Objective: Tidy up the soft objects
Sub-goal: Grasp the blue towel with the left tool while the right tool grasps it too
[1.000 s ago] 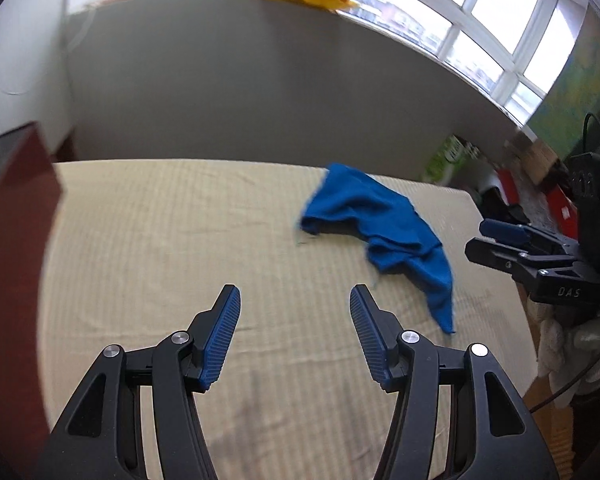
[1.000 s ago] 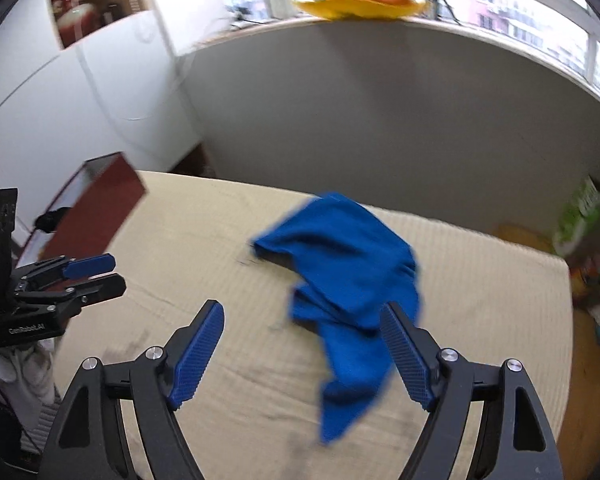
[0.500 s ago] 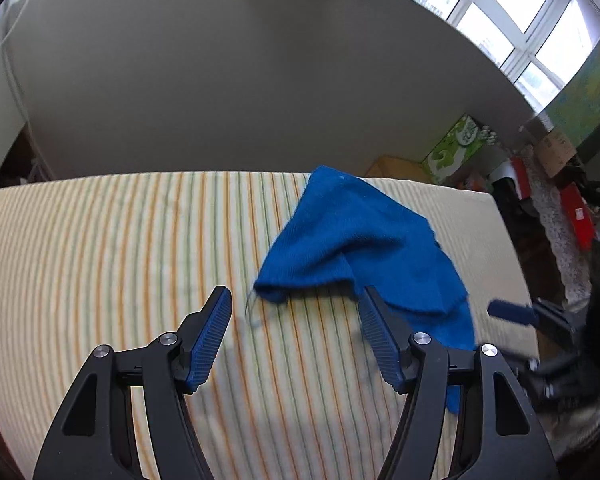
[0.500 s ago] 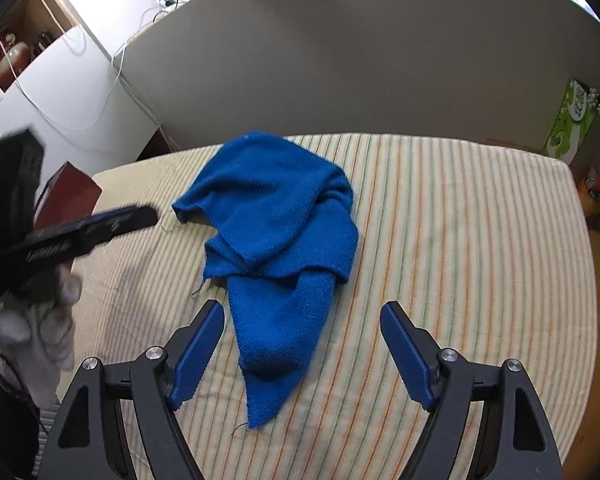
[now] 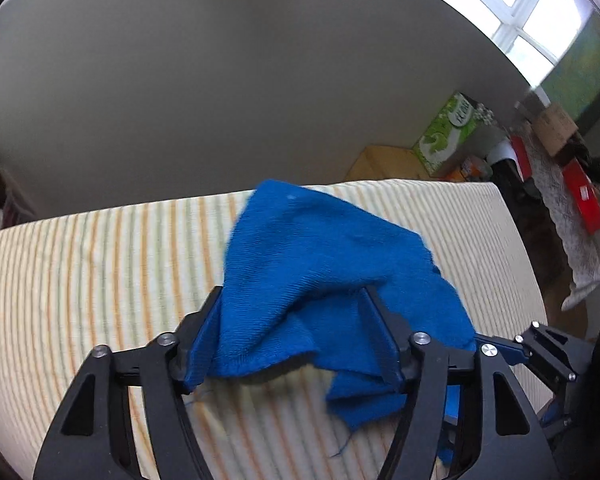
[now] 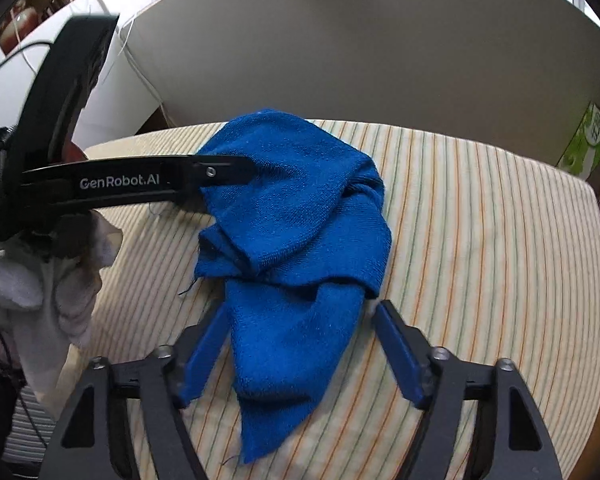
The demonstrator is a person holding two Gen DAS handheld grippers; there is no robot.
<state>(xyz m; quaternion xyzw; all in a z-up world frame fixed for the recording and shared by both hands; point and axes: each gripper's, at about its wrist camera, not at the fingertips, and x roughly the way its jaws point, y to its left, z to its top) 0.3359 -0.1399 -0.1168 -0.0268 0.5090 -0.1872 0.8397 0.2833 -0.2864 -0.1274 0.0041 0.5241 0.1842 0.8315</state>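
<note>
While both claws (image 5: 292,340) (image 6: 300,354) close, still spread, around blue cloth (image 6: 296,236) edges, bare striped tabletop (image 6: 480,240) rightward

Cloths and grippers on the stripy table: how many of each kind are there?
Blue cloth: 1, crumpled on the striped table.
Grippers: 2, the left gripper and the right gripper, both closing around parts of the cloth.
Total: 3.

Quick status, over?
Left gripper closing around blue cloth edge. Right gripper closing astride its lower tail. Cloth crumpled on striped table. Nothing blocking.
</note>
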